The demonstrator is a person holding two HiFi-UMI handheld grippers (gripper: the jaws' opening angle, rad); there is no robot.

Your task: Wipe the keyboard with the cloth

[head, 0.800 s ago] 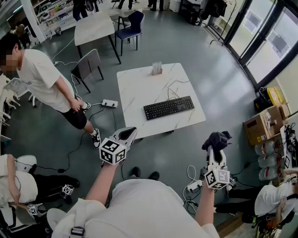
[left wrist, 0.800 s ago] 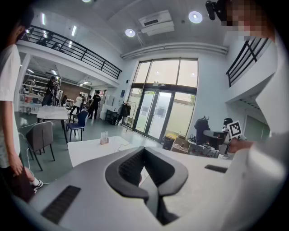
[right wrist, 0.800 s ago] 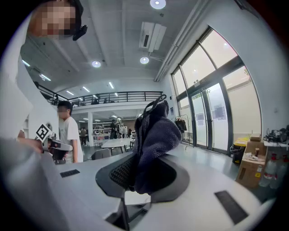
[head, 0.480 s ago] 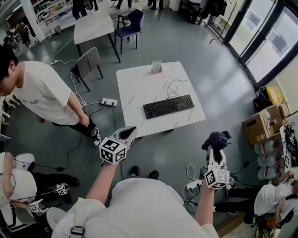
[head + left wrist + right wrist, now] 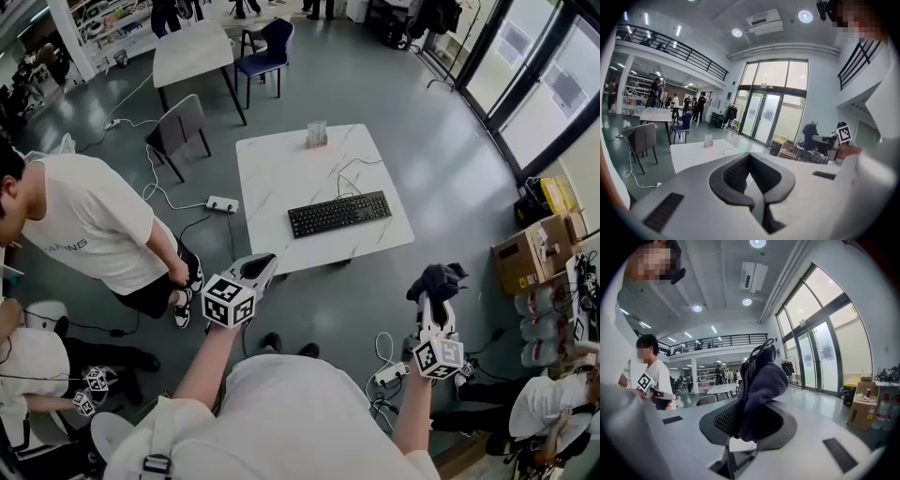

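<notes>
Left gripper (image 5: 262, 264) empty, right gripper (image 5: 433, 298) carrying the cloth (image 5: 437, 278).
The left jaws are pressed together on nothing; the right jaws pinch the dark cloth. Farther off, the black keyboard (image 5: 339, 216) lies near the white table's (image 5: 281, 173) front edge.

The head view looks steeply down from above the person's shoulders onto the floor and the white counter (image 5: 281, 178) well ahead. The left gripper view rides on the left hand-held gripper (image 5: 751, 164) and faces nearly level across the hall — it shares that counter with the head view, with the glass wall (image 5: 776, 108) far behind. The right gripper view looks along the right hand-held gripper (image 5: 744, 411), the dark cloth (image 5: 761, 380) close up in its middle and the same glass wall at its right.
</notes>
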